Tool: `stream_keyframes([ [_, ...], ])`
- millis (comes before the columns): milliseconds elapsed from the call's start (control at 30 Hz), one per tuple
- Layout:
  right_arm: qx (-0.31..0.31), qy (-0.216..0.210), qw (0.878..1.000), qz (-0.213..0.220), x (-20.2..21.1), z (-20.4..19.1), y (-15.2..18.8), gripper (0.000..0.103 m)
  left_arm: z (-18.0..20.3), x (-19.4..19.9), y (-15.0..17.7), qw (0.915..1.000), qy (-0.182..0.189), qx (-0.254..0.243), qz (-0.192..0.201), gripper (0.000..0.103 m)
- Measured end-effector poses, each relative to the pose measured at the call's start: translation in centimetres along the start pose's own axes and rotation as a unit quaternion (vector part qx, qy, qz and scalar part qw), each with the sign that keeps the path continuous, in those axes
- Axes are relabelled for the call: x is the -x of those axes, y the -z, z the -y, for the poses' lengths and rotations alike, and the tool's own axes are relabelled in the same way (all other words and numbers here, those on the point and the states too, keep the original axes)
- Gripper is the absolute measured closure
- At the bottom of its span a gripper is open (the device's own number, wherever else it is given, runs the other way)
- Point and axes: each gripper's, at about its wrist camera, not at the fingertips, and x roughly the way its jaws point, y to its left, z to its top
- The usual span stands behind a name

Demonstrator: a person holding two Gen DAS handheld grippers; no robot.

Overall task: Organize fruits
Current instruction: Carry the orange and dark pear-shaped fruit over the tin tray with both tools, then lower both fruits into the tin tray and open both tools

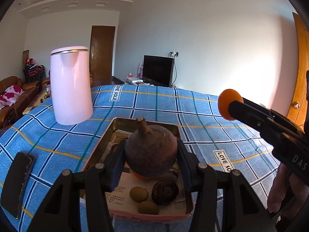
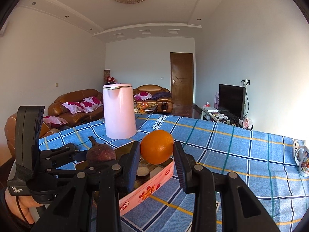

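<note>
With my left gripper [image 1: 150, 154] clamped on the dark fruit [image 1: 151, 150] above the tin [image 1: 171, 127] and my right gripper [image 2: 156, 154] clamped on the orange [image 2: 156, 146] beside it, I fear either round fruit rolling loose if bumped

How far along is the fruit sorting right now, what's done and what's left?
Done: several small fruits already lie in the tin tray. In hand: the left gripper clamps a dark purple fruit above the tray, and the right gripper holds an orange beside it. Left: setting both down. No other loose fruit shows on the checked cloth.
</note>
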Motion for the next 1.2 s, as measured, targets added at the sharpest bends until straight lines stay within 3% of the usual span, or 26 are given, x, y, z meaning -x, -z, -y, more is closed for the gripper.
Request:
stream_keyframes([
  [300, 0.009, -0.03, 0.999, -0.024, -2.5, -2.4, 0.2, 0.066, -3.8, 0.5, 0.4, 0.9994, -0.015, 0.028, -0.016, 0.05],
  [1200, 0.016, -0.049, 0.992, -0.118, -7.8, -6.1, 2.4, 0.066, -5.0, 0.1, 2.7, 0.9987, -0.001, 0.01, -0.05, 0.05],
])
